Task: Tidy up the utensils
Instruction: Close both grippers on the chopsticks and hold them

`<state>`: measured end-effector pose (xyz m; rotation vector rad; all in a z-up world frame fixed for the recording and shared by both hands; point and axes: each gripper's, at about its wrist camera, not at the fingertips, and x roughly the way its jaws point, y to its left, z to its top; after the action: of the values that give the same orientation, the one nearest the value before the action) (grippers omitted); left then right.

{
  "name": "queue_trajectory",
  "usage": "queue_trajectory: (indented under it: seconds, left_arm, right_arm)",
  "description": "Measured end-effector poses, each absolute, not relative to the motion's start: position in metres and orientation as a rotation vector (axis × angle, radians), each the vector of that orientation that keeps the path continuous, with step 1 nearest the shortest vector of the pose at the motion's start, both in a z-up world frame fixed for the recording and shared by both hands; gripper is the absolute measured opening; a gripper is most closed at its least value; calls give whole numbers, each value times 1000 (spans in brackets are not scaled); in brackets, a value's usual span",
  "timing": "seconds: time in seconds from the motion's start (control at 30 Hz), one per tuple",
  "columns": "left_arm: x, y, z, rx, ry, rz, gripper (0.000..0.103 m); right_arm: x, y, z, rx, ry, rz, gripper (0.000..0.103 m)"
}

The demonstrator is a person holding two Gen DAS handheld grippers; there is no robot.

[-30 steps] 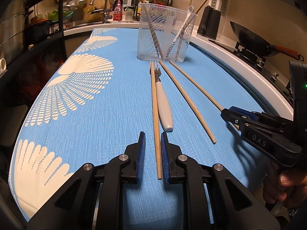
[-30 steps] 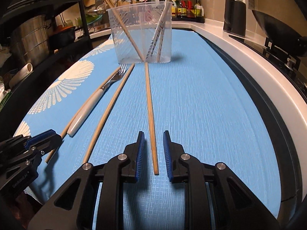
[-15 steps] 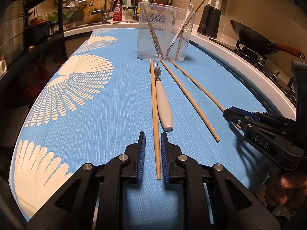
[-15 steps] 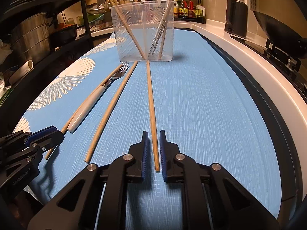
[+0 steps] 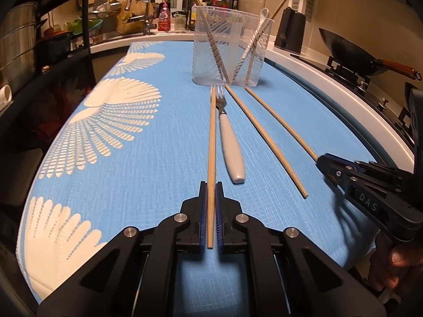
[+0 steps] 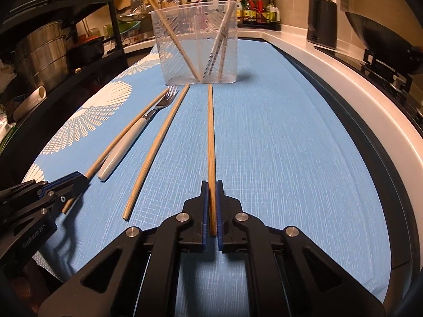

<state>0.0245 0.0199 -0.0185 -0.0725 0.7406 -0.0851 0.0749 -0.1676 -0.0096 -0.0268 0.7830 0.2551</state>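
- left gripper (image 5: 211, 187) just clamped down on the leftmost chopstick (image 5: 212, 137), lying beside the white-handled fork (image 5: 231, 142)
- right gripper (image 6: 211, 186) pinched the rightmost chopstick (image 6: 210, 132) too
- third chopstick (image 5: 264, 138) lies loose between them, all pointing at the clear plastic holder (image 5: 232, 50) on the blue cloth (image 5: 158, 171)

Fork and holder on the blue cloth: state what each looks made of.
Fork: shiny metal tines and neck, likely steel; the glossy white handle could be ceramic or plastic. Holder: clear plastic by its look, see-through with moulded ribbing, the chopsticks inside showing through.
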Motion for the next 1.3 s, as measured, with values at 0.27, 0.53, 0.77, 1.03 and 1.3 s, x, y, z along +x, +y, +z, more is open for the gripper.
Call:
queue_trajectory:
  seconds: [0.27, 0.53, 0.77, 1.03, 1.3]
  left_arm:
    - [25, 29, -22, -71, 739, -23, 6]
    - [25, 26, -23, -60, 728, -13, 6]
    - [23, 23, -25, -47, 713, -6, 6]
    - [24, 24, -24, -50, 708, -5, 6]
    - [25, 23, -24, -43, 705, -5, 6]
  right_arm:
    - [53, -172, -11, 0, 761, 107, 7]
    - [56, -173, -10, 6, 760, 125, 7]
    - [53, -173, -12, 14, 745, 122, 7]
    - [53, -174, -11, 22, 744, 130, 6]
    - [56, -172, -11, 9, 751, 135, 6]
